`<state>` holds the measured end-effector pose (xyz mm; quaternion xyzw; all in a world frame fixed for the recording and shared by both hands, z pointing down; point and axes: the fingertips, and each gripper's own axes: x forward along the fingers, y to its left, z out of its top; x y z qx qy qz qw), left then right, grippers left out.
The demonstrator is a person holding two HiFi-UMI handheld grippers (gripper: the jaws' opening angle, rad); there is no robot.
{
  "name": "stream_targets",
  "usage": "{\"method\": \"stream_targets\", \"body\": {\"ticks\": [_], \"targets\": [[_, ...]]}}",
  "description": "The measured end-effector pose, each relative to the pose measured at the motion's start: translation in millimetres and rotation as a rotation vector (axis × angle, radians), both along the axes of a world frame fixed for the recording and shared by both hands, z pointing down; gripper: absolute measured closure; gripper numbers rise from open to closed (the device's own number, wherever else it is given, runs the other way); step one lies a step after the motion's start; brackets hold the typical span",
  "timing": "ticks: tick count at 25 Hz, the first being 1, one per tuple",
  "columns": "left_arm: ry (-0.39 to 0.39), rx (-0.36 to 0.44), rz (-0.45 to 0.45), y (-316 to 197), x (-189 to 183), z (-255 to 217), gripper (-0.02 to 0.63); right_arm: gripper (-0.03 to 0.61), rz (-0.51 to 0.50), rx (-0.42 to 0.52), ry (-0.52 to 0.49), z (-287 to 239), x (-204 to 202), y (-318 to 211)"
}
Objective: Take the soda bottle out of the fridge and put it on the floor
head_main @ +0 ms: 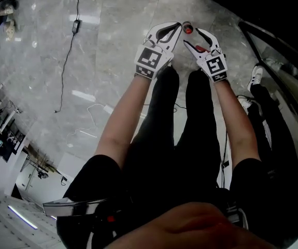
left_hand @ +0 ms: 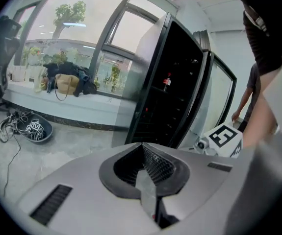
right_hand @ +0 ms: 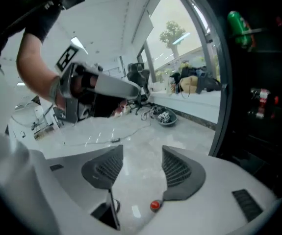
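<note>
Marble floor bears a black cable; dark fridge stands ahead.

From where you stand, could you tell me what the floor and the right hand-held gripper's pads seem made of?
Floor: probably polished grey marble or stone tile, veined, glossy with light reflections. Pads of the right hand-held gripper: likely matte dark rubber, judging by the ribbed grid texture.
</note>
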<state>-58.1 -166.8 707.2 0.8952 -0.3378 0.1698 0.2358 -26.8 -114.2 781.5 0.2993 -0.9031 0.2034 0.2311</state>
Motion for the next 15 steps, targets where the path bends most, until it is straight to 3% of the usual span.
{"method": "stream_targets", "body": {"ticks": [4, 8, 15], "targets": [[0.039, 0.002, 0.007, 27, 1, -95, 0.609, 0.562, 0.081, 0.053, -0.134, -140, 12, 7], [0.076, 0.047, 0.072, 51, 9, -188, 0.609, 0.566, 0.115, 0.121, -0.223, -268, 20, 13], [0.15, 0.133, 0.183, 87, 5, -343, 0.609, 0.566, 0.13, 0.237, -0.251, -437, 17, 41]]}}
